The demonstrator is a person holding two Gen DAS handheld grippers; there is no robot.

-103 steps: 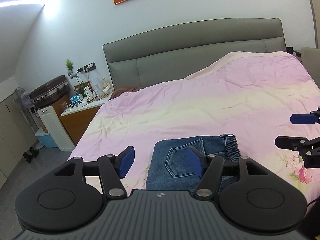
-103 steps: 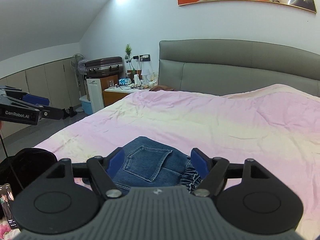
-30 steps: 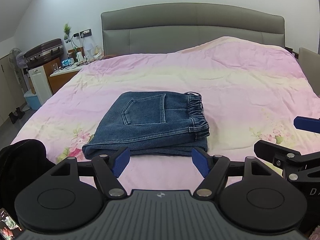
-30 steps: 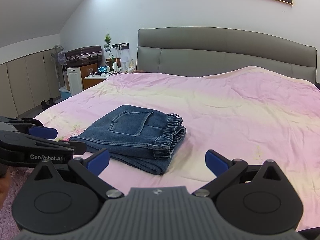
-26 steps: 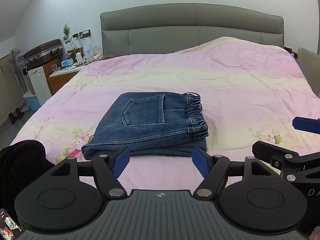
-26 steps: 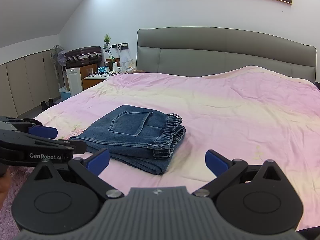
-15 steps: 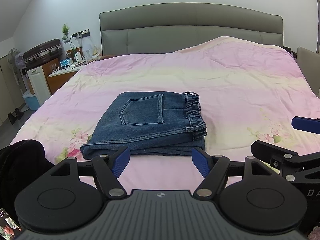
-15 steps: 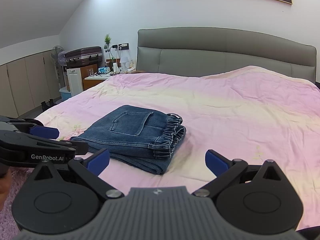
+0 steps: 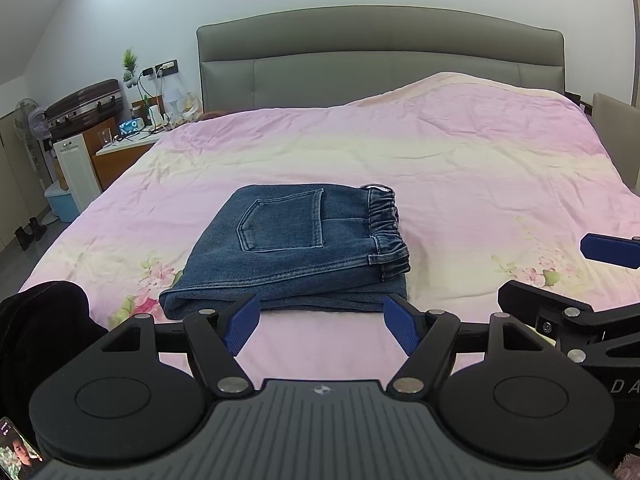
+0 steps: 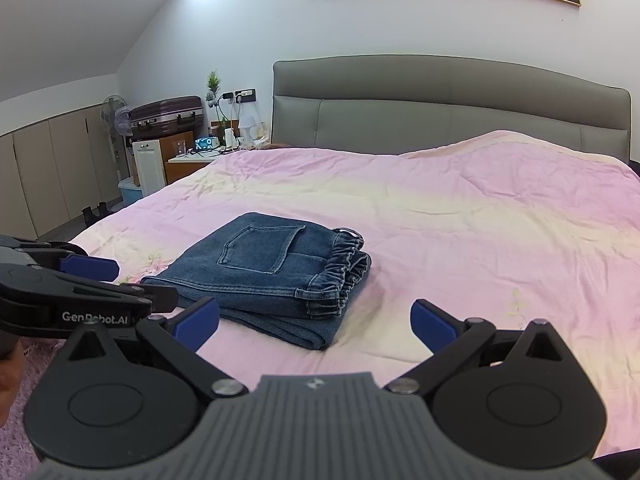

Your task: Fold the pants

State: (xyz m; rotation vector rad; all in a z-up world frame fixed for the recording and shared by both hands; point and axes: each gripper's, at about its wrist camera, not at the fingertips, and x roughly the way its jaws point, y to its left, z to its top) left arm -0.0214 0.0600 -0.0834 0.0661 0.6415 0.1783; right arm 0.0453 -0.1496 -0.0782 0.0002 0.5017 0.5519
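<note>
Blue denim pants (image 9: 296, 246) (image 10: 266, 270) lie folded into a compact rectangle on the pink bedspread (image 9: 440, 168), back pocket up, elastic waistband on the right side. My left gripper (image 9: 320, 322) hovers open just short of the pants' near edge, nothing between its blue pads. My right gripper (image 10: 316, 322) is open too, held back from the pants' near right corner and empty. Each gripper shows in the other's view: the right gripper (image 9: 576, 276) at the far right, the left gripper (image 10: 116, 284) at the far left.
A grey padded headboard (image 9: 380, 56) closes the far end of the bed. Left of the bed stand a nightstand (image 9: 120, 152) with cables and small items, a white cabinet (image 9: 76, 168), a suitcase (image 9: 84, 104) and a fan (image 9: 28, 116). A dark garment (image 9: 40, 320) lies at the near left.
Over 3.4 s both grippers have pulled back from the pants, which now lie whole in view. In the last second almost nothing has moved.
</note>
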